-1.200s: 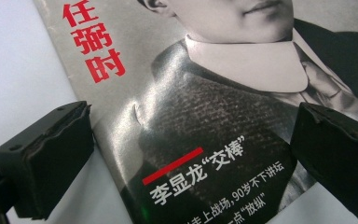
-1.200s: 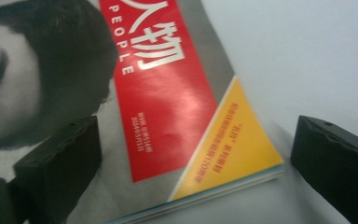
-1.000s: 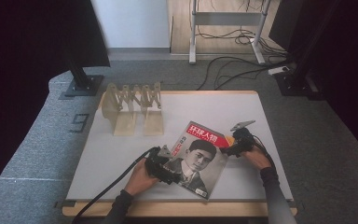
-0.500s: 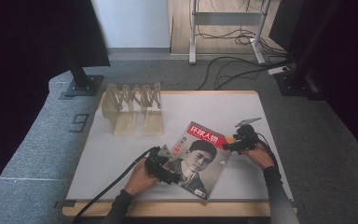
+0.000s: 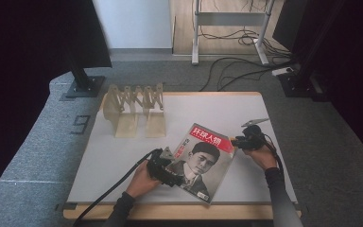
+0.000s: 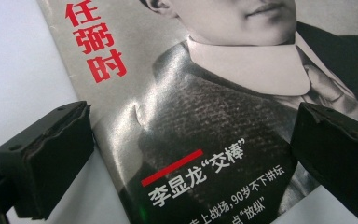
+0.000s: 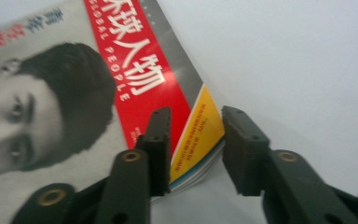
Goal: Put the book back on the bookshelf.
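Magazine (image 5: 201,160) cover: red masthead "环球人物" with "GLOBAL PEOPLE" beside it in the right gripper view. Left gripper view shows red "任弼时", and near edge white "李显龙“交棒”", partly readable smaller line below. Grey floor mat (image 5: 42,137) left of table: "9".

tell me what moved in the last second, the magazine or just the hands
Mostly the right gripper: it slid left along the table to the magazine's top right corner, and its jaws now straddle that corner, still open with a gap on one side. The left gripper stayed open over the cover's lower left edge. The magazine and the wooden rack did not visibly shift.
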A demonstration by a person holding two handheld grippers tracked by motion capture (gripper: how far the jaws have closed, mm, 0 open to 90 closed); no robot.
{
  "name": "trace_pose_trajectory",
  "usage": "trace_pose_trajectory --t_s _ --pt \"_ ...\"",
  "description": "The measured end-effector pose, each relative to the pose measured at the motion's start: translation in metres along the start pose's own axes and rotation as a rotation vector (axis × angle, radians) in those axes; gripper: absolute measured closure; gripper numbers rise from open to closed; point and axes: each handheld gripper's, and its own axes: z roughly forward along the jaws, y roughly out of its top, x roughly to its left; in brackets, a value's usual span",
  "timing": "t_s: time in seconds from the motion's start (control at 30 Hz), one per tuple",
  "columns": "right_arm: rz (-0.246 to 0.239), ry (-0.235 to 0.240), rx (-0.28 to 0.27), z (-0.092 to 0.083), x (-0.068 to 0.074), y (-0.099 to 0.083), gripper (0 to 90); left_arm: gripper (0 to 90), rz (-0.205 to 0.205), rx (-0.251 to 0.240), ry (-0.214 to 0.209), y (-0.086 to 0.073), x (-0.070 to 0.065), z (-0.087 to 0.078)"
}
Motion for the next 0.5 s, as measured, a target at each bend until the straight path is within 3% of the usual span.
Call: trace_pose_trajectory --t_s 0.17,0.5 --pt "-0.07 -0.096 0.023 0.002 0.008 0.001 83.4 0.0 0.0 0.0 0.0 0.0 0.0 0.0" --pt "-0.075 -0.061 -0.025 -0.011 0.015 0.007 86.3 0.0 0.0 0.001 0.0 0.0 0.0 0.0"
